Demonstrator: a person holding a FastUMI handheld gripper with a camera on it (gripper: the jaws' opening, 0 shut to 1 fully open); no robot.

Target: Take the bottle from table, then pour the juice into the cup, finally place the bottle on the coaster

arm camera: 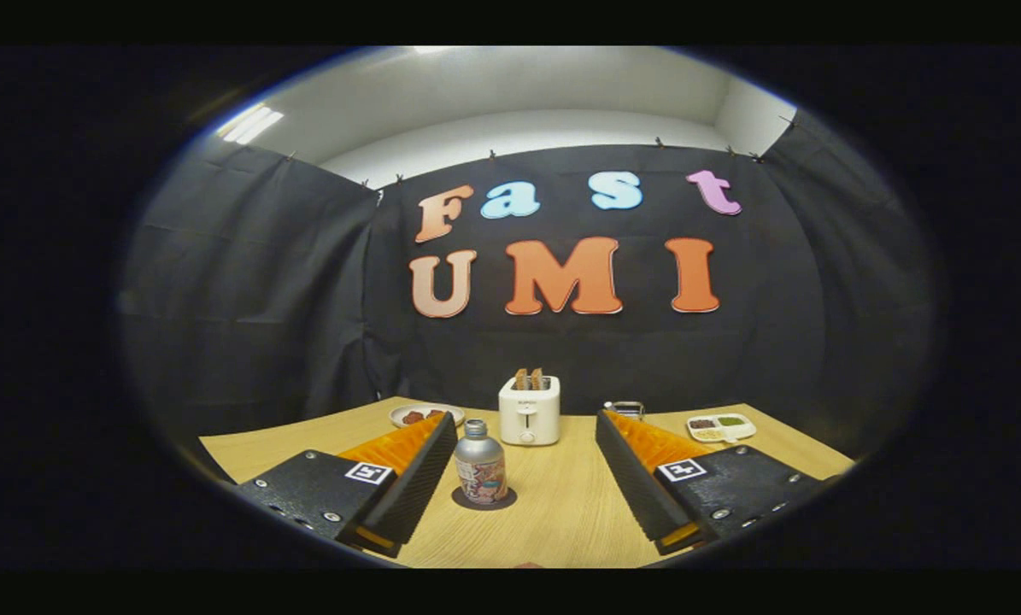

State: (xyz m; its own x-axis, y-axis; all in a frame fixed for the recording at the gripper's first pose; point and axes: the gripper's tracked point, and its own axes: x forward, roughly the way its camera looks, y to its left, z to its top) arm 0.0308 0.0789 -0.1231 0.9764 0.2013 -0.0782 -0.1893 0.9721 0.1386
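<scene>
A small silver bottle [480, 465] with a printed label and a cap stands upright on a dark round coaster [484, 500] on the wooden table [561, 512]. It stands between my fingers, close to the left finger [420, 465] and not touching either. My gripper [525, 427] is open wide with nothing held. A metal-rimmed cup [626, 409] peeks out just behind the tip of the right finger [625, 465], mostly hidden by it.
A white toaster [529, 411] with two slices of toast stands at the back centre of the table. A plate with red food [425, 415] lies behind the left fingertip. A white divided dish [721, 426] with sauces sits at the back right.
</scene>
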